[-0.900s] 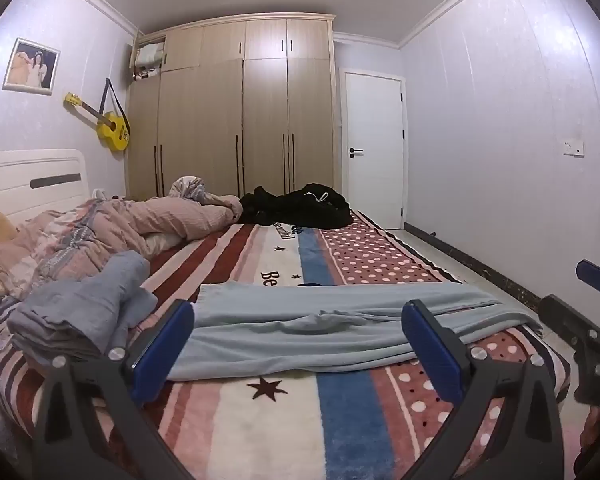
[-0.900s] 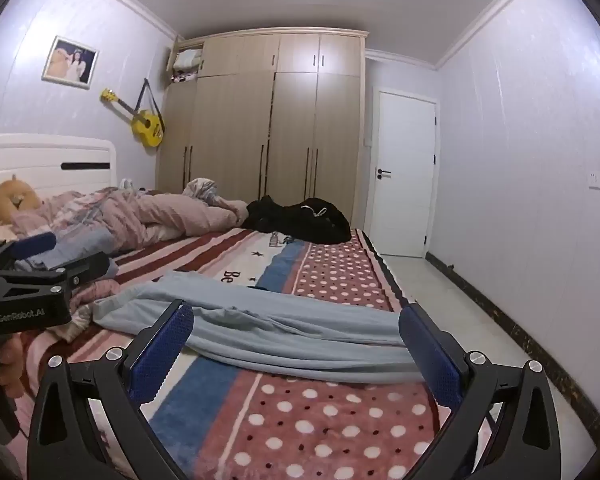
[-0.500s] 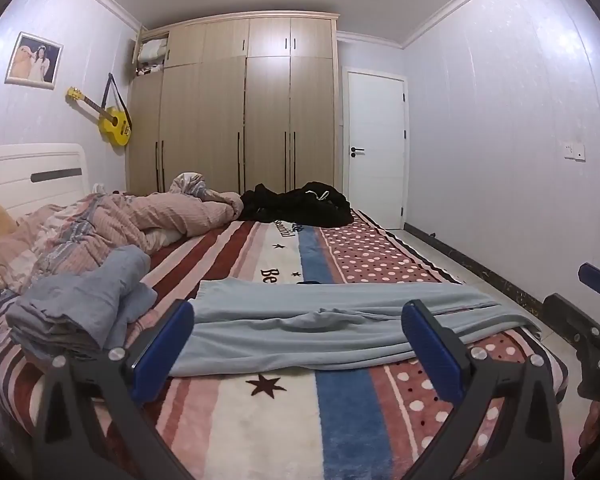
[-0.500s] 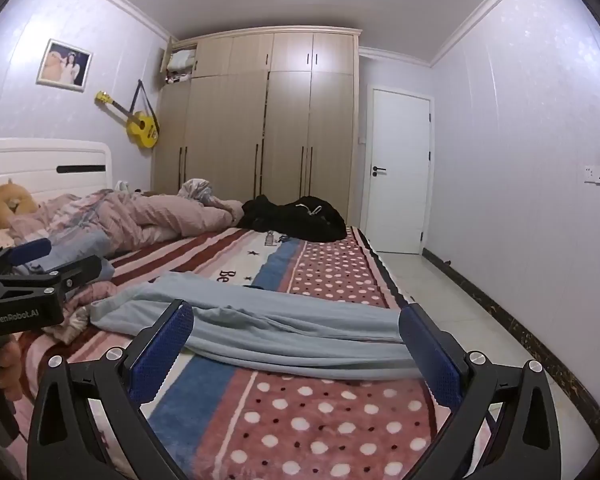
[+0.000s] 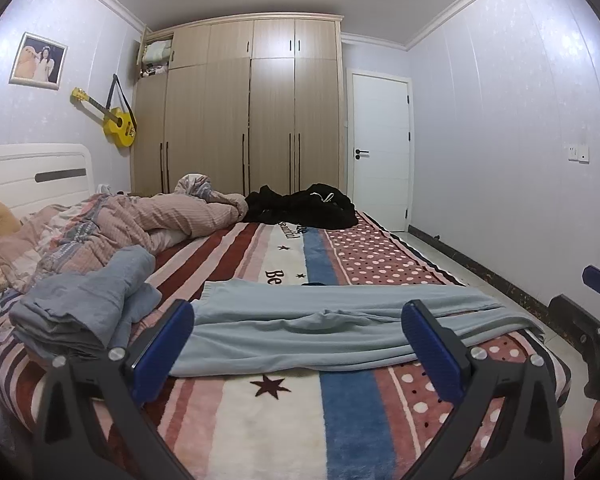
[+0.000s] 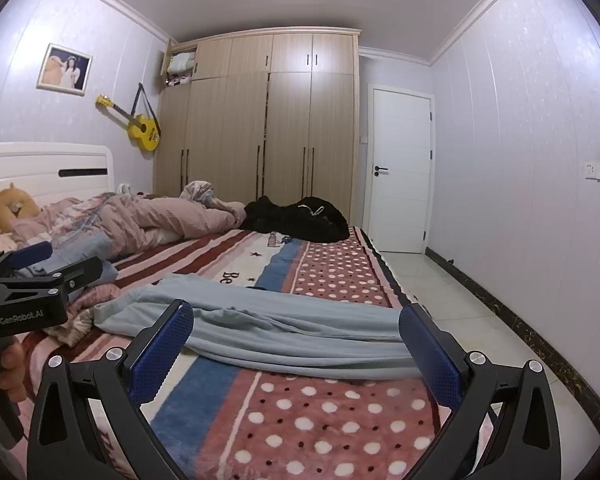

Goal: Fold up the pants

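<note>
- left wrist view: the left gripper [image 5: 298,344] stands wide open with nothing between its blue pads [image 5: 162,346]
- the light blue pants [image 5: 340,330] lie stretched crosswise on the blanket [image 5: 260,412] just ahead of the open jaws, apart from them
- a grey-blue heap of clothes [image 5: 80,304] sits ahead to the left; the right gripper [image 5: 596,320] shows at the far right edge
- right wrist view: the right gripper [image 6: 296,346] is also fully spread and empty
- the pants [image 6: 260,328] lie just beyond its pads, running from ahead-left to the right pad [image 6: 428,356]
- the left gripper [image 6: 28,280] hangs at the left, a hand [image 6: 8,368] on its grip
</note>
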Demonstrator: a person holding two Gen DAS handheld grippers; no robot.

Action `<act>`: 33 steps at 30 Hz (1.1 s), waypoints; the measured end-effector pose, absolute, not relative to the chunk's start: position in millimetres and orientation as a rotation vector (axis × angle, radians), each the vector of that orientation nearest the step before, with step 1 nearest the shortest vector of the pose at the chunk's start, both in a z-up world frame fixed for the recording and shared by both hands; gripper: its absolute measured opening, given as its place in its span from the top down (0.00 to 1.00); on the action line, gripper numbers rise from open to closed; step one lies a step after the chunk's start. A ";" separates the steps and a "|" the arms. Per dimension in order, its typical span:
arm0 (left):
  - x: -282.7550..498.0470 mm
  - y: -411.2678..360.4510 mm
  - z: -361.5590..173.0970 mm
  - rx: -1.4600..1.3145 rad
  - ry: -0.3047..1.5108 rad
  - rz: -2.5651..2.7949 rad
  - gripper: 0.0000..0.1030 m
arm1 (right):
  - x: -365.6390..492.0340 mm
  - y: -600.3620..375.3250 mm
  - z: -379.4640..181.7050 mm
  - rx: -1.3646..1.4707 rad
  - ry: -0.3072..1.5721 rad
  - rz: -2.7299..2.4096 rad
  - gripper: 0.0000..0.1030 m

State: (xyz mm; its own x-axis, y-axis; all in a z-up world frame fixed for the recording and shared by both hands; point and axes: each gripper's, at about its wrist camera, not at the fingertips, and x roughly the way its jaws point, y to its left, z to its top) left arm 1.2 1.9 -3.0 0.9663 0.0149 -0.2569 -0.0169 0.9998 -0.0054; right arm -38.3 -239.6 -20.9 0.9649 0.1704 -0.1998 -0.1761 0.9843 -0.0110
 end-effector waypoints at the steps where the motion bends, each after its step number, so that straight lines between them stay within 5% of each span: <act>1: 1.4 2.1 -3.2 -0.010 0.260 0.016 0.01 | -39.2 -239.1 -20.2 -0.030 0.200 0.176 0.00; 33: -3.9 4.6 -1.5 -0.016 0.256 0.013 0.01 | -41.6 -238.4 -18.9 -0.024 0.204 0.180 0.00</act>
State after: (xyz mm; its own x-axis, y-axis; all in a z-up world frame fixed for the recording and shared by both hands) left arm -3.9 4.6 -1.5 0.9672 0.0108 -0.2538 -0.0150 0.9998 -0.0144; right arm -41.6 -238.4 -18.9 0.9633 0.1751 -0.2036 -0.1800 0.9837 -0.0057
